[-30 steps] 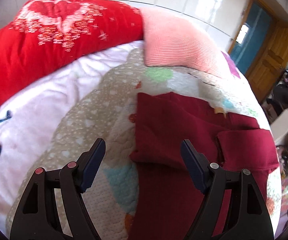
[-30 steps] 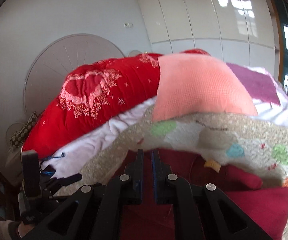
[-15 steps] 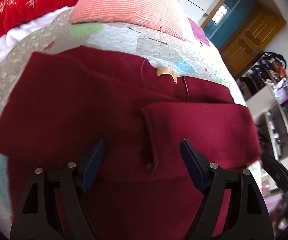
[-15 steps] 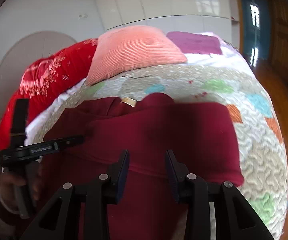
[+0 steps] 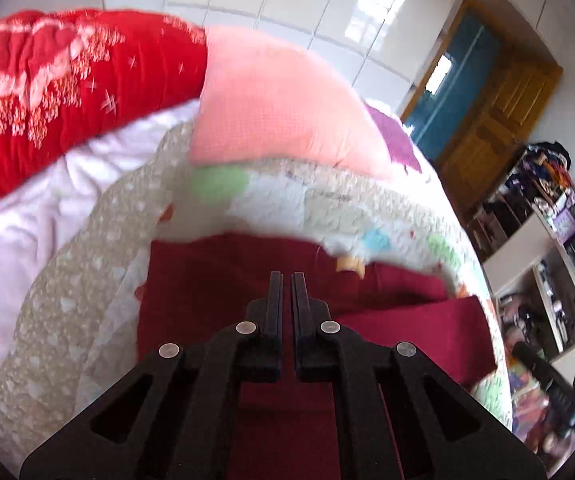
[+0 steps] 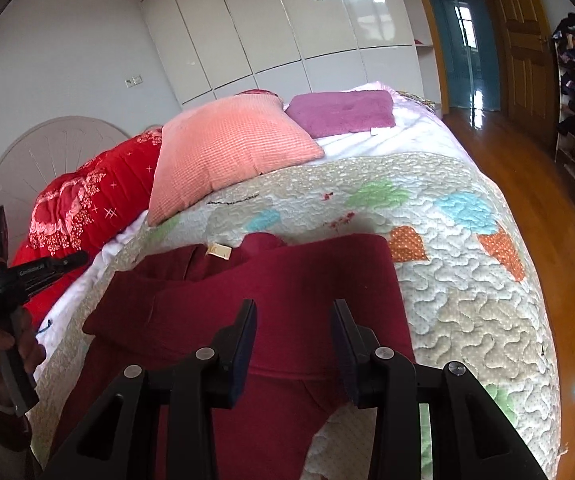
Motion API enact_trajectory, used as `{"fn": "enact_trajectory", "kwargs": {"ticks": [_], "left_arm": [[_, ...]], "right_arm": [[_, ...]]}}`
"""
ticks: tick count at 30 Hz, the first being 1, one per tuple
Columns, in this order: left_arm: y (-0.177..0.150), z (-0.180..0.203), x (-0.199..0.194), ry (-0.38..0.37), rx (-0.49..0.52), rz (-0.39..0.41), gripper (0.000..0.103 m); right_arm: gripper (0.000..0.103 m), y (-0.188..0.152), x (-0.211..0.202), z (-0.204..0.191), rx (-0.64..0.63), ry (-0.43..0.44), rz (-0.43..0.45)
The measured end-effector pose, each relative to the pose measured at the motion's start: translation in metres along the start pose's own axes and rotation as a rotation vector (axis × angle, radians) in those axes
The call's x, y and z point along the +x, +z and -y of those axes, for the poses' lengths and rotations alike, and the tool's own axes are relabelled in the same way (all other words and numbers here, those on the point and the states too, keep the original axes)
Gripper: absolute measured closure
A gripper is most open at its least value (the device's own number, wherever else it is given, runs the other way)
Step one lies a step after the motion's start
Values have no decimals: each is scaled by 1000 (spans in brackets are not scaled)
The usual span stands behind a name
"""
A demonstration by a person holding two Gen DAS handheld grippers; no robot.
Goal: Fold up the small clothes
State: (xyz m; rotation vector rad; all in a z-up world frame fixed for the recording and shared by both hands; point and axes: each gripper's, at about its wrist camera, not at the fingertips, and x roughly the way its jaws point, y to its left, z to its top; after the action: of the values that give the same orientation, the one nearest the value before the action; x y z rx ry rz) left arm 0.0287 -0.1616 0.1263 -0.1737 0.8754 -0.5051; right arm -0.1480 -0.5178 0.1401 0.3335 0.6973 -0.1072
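A dark red garment (image 6: 271,280) with a tan neck label (image 6: 218,251) lies on the patchwork quilt (image 6: 447,264), its sleeves folded inward. My right gripper (image 6: 293,312) is open and empty, hovering over the garment's middle. My left gripper (image 5: 285,280) is shut with nothing between its fingers, above the garment (image 5: 215,280) near its collar. The left gripper (image 6: 63,260) also shows at the left edge of the right wrist view, held in a hand, off the garment's left side.
A pink pillow (image 6: 227,156), a red duvet (image 6: 83,208) and a purple cushion (image 6: 343,112) lie at the head of the bed. The bed's right edge drops to a wooden floor (image 6: 547,208). Shelves with clutter (image 5: 547,248) stand beyond.
My left gripper has shut and swung back up toward the collar. My right gripper has opened from shut and now hangs over the garment's middle.
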Motion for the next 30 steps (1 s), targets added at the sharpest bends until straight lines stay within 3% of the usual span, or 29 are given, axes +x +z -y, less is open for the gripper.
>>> {"fn": "enact_trajectory", "kwargs": {"ticks": [2, 4, 5, 6, 9, 13, 15, 16, 17, 18, 20, 24, 27, 30], "left_arm": [[-12, -1, 15, -38, -27, -104, 101], [-23, 3, 25, -67, -30, -157, 84], [-32, 8, 33, -70, -16, -180, 59], [-37, 11, 38, -73, -16, -190, 45], [-53, 25, 55, -92, -23, -229, 42], [-66, 48, 79, 0, 26, -253, 42], [-69, 61, 82, -7, 54, -227, 46], [-70, 67, 84, -26, 60, -233, 59], [-70, 74, 87, -24, 71, -245, 86], [-67, 78, 87, -9, 85, -239, 91], [-56, 80, 79, -74, 85, -210, 92], [-21, 55, 34, -86, 88, -88, 93], [-4, 10, 5, -7, 66, -20, 93], [-5, -42, 7, 92, 0, -39, 93]], "right_arm": [[64, 0, 2, -2, 15, 13, 4], [63, -2, 5, -5, 17, 24, -10], [62, -4, 7, -7, 8, 25, -24], [62, -6, 8, -9, -1, 23, -34], [62, -13, 10, -11, -18, 26, -48], [61, -16, 9, -4, 0, 31, -51], [61, -16, 6, 1, 19, 33, -43], [61, -17, 4, 4, 27, 33, -37], [61, -17, 3, 6, 34, 28, -32], [61, -16, 2, 8, 40, 22, -30], [61, -15, 0, 12, 56, 7, -25], [61, -7, -8, 12, 58, 1, 6], [61, 1, -11, 6, 39, 9, 27], [60, 4, -3, -2, 27, 22, 24]]}}
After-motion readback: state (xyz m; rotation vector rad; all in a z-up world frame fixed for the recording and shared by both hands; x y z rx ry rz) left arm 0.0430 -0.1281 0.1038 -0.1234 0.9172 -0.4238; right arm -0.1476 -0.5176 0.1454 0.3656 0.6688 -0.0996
